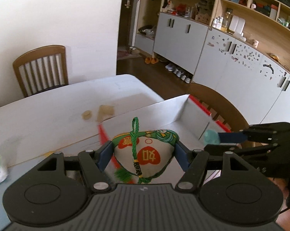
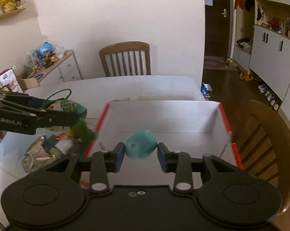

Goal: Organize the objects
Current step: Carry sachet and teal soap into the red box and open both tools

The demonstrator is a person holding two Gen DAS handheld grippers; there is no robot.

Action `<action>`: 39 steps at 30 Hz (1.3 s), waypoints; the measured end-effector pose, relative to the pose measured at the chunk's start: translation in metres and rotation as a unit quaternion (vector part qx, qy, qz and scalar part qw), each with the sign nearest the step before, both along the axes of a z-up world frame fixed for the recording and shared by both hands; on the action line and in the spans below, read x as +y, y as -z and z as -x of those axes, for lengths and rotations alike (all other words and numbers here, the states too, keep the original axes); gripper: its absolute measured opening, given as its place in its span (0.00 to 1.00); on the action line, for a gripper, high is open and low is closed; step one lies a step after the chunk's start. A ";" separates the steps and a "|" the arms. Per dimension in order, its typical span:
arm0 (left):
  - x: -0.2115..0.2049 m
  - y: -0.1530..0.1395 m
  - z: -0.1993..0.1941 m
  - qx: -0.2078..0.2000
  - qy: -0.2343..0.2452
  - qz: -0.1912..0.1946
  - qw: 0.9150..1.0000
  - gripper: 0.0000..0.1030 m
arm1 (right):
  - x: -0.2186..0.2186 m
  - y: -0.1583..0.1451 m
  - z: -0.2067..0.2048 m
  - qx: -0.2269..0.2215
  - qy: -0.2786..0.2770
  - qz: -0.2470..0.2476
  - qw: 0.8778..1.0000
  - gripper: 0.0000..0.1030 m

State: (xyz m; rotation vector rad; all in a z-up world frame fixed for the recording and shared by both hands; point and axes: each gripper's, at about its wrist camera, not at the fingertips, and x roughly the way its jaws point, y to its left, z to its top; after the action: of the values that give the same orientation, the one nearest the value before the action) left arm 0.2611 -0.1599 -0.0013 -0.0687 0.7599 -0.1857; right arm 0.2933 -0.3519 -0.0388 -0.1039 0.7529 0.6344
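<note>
Around me: white wall (image 2: 116, 19); slat-backed wooden chair (image 2: 125, 58); white table (image 1: 48, 111); dark wood floor (image 2: 231, 84); grey cabinets (image 1: 179, 36) under open wooden shelves (image 1: 260, 2).

Both wrist views look steeply down, close, sharing the box (image 1: 164, 111).

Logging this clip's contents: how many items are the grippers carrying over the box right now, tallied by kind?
Embroidered cloth sachet with green cord, in the left gripper: 1
Teal lump, in the right gripper: 1
White box with red edges, below them: 1
Total: 3, with 2 carried.
</note>
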 end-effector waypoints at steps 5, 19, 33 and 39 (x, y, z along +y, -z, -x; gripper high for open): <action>-0.031 0.015 -0.031 0.019 0.004 -0.008 1.000 0.67 | -0.017 0.013 -0.023 0.006 -0.002 0.006 1.000 0.35; -0.078 0.086 -0.099 0.084 0.014 -0.072 0.994 0.67 | -0.017 0.070 -0.064 0.053 -0.039 0.064 0.996 0.34; -0.081 0.131 -0.139 0.182 0.009 -0.095 0.979 0.68 | 0.006 0.105 -0.090 0.117 -0.081 0.128 0.982 0.34; -0.080 0.135 -0.142 0.192 0.004 -0.094 0.977 0.70 | 0.012 0.109 -0.092 0.141 -0.086 0.149 0.975 0.34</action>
State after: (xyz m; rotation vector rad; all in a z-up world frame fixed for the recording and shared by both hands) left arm 0.4031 -0.2403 -0.1368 0.0817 1.1603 -0.1068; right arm 0.3853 -0.3395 -0.1474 -0.3641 1.1214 0.7046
